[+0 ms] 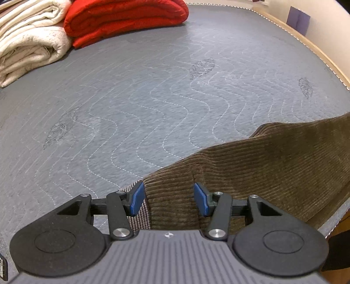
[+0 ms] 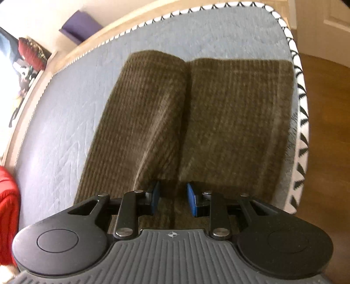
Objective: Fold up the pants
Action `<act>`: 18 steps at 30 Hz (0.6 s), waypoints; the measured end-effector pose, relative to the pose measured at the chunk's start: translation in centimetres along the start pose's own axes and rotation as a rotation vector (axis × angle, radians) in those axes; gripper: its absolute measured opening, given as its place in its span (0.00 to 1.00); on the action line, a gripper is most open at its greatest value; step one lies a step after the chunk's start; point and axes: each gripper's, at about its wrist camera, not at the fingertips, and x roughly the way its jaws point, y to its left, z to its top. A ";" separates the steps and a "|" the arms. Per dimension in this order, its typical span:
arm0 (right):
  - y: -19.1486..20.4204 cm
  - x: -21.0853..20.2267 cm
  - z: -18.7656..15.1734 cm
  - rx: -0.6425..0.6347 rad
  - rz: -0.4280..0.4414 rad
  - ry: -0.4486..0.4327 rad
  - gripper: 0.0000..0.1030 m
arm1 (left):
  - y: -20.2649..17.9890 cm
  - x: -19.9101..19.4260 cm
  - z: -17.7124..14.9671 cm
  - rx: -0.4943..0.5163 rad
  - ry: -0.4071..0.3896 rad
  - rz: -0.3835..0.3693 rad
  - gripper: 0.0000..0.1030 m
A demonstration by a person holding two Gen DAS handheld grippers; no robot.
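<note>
— Two grippers, both over the cloth. What does the left wrist view give?

— The left gripper point(image 1: 169, 196) has its blue pads point(image 1: 137, 197) spread wide, gripping nothing, straddling the near edge of the brown corduroy pants point(image 1: 262, 166). A checked lining point(image 1: 140, 216) peeks out under the left pad. The pants lie on the grey quilted mattress point(image 1: 142, 98), running off to the right; a red blanket point(image 1: 124, 19) and a cream blanket point(image 1: 28, 43) sit folded well apart at the far side.

— And the right wrist view?

— Blurred, so it's likely moving. The right gripper point(image 2: 172, 197) is also parted, narrower, with nothing pinched that I can see. Both legs of the pants point(image 2: 196, 113) stretch away side by side, near the mattress edge point(image 2: 299, 122).

— So how to do the grab well?

— I'd say lower each gripper until one pad slips under the edge, close on all layers, and lift both ends evenly so the fold lands square.
</note>
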 end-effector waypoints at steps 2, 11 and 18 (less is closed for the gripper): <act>1.2 0.5 0.0 -0.021 0.013 -0.029 0.29 | -0.2 0.3 0.1 0.003 0.003 0.001 0.54; 5.0 3.4 0.8 -0.121 0.196 -0.045 0.30 | -0.1 0.9 0.3 0.011 0.018 0.001 0.53; 4.8 4.4 1.6 -0.047 0.183 -0.061 0.32 | -0.8 1.1 0.8 0.025 0.014 -0.012 0.53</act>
